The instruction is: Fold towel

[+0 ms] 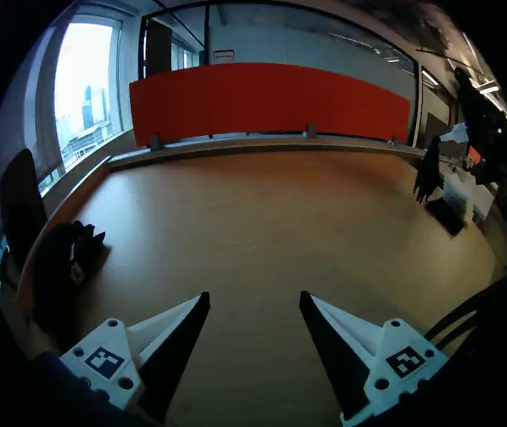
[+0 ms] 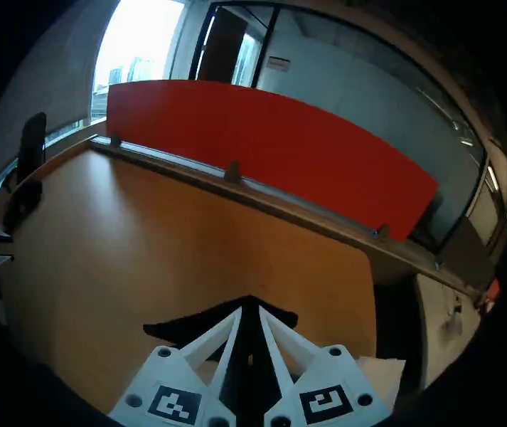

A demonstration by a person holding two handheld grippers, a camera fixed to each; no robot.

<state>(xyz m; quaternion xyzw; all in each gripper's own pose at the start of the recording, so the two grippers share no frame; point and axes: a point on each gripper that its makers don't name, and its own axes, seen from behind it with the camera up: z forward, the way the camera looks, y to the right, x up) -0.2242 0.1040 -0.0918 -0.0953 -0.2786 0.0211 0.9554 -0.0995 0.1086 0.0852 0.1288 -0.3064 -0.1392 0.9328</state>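
The left hand-held gripper point(image 1: 253, 295) hovers low over the wooden counter point(image 1: 253, 206) with its two white fingers spread well apart and only bare wood between them. Each finger carries a square black-and-white marker near its base. On the counter's left edge, well apart from this hand-held gripper, sits a small black object point(image 1: 77, 245), too dark to identify. A long red divider panel point(image 1: 267, 99) stands upright along the counter's far edge, and a bright window point(image 1: 86, 99) lies beyond its left end.

In the right gripper view, the right hand-held gripper point(image 2: 251, 309) has its fingers drawn together, leaving just a thin dark slit between them. A flat black shape fans out to either side of the tips and lies on the counter. It looks like the towel point(image 2: 182, 326) pinched at an edge between the fingers, though it is so dark that cloth and shadow are hard to separate. It lies at the near edge of the counter, right under this hand-held gripper. Just beside the right finger's base, something pale point(image 2: 385, 371) pokes out.
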